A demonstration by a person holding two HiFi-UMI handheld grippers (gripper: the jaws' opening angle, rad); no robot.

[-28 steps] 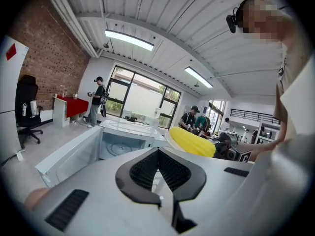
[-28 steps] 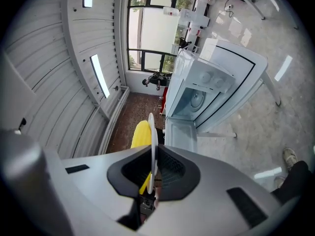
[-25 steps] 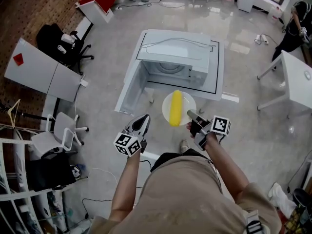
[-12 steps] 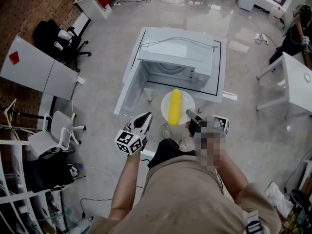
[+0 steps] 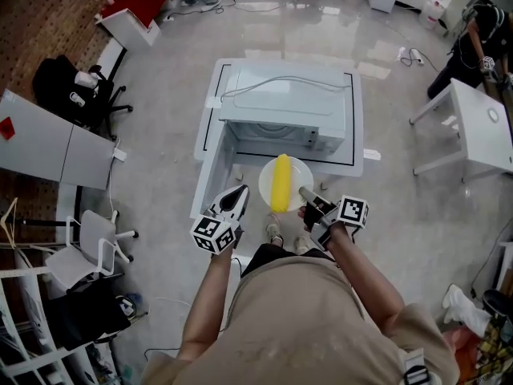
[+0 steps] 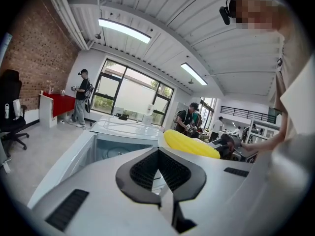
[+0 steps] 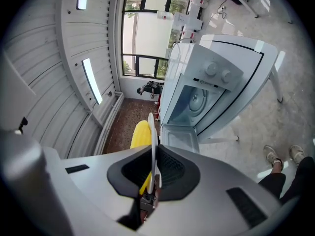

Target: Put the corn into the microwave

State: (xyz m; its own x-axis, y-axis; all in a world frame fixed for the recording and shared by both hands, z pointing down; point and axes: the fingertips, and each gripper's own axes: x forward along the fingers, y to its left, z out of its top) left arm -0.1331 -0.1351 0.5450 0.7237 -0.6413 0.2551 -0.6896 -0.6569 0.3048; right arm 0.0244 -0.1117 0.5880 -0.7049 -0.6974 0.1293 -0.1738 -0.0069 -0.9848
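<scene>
Two hand-held grippers: both are held out in front of the person, short of the microwave that stands on a white counter.
Right hand-held gripper: clenched on the near rim of a white plate. Its own view shows the rim edge-on, pinched between the pads.
Left hand-held gripper: jaws closed together with nothing between them. It is just left of the plate and apart from it.
Corn: one yellow cob lies loose on the plate, pointing lengthwise toward the microwave. It is carried in the air in front of the opening and is not yet inside.
Microwave door: swung open to the left, with the cavity and its round turntable in sight.
How the corn should handle: it looks firm, rounded and light. Nothing holds it down, so it would likely roll sideways if the plate tips.
How the plate should handle: it looks stiff, smooth and probably breakable. Held by one edge only, the load hangs out beyond the grip, so the plate could sag or slip.
Where to hold: the rim pinch should serve if the plate stays level. Gripping the cob directly would be best across its middle.
Step in hand: carrying the plate to the open cavity.
</scene>
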